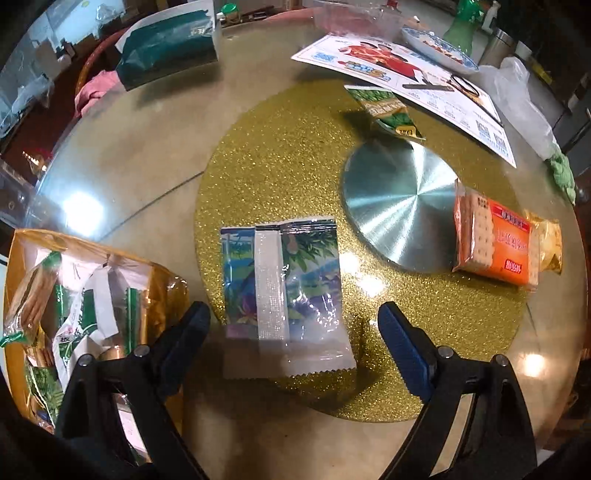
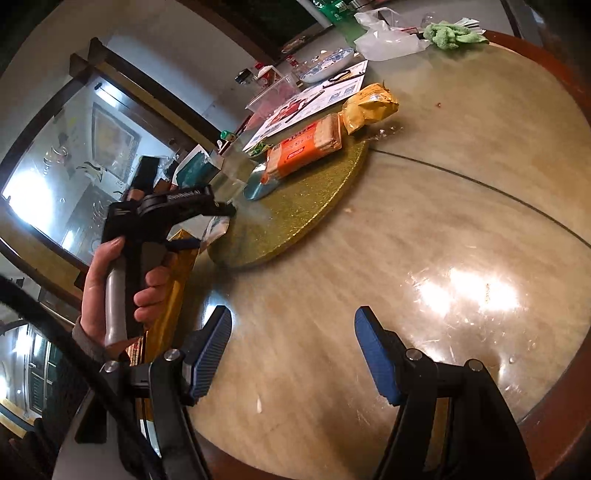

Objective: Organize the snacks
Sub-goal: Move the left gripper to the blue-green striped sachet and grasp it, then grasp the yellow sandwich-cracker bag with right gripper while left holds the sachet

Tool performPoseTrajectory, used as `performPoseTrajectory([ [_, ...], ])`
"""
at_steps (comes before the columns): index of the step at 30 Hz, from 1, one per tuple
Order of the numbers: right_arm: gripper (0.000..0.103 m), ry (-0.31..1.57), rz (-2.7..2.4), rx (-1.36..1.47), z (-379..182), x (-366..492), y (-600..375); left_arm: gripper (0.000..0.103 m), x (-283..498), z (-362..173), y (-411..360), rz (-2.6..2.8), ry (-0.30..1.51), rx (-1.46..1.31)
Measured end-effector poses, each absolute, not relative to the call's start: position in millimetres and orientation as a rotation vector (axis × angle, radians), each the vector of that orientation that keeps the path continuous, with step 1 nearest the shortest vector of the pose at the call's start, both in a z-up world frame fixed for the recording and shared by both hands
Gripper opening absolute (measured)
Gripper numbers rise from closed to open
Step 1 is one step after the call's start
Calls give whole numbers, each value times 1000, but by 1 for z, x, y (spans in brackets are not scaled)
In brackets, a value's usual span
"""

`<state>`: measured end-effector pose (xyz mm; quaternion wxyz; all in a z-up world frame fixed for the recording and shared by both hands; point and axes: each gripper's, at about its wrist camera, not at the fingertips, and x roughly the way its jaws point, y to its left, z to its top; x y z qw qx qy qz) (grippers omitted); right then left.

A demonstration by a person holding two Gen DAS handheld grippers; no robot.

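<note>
In the left wrist view my left gripper is open, its jaws on either side of a flat blue-green snack packet lying on the gold glitter mat. A gold bag with several green and white snack packs stands at the left. An orange cracker pack, a yellow snack bag and a green packet lie farther off. In the right wrist view my right gripper is open and empty above bare table; the left gripper shows in a hand at the left, beside the gold bag.
A silver disc sits at the mat's middle. A printed sheet, a blue-white plate, a green bottle, a teal box and a green cloth stand at the back. The round table's wooden rim runs at the right.
</note>
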<state>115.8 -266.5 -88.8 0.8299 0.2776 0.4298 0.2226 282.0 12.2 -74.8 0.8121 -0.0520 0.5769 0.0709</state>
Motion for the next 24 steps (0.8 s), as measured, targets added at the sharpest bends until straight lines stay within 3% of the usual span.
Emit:
performPoseTrajectory([
  [2, 69, 917, 471, 586, -88, 117, -266, 74, 276, -75, 11, 161, 1218, -98],
  [5, 69, 925, 460, 570, -87, 119, -265, 68, 265, -75, 10, 141, 1201, -99],
  [11, 69, 943, 445, 521, -80, 123, -260, 65, 238, -70, 7, 100, 1186, -93],
  [24, 69, 962, 386, 347, -49, 200, -269, 66, 91, -70, -44, -111, 1189, -2],
])
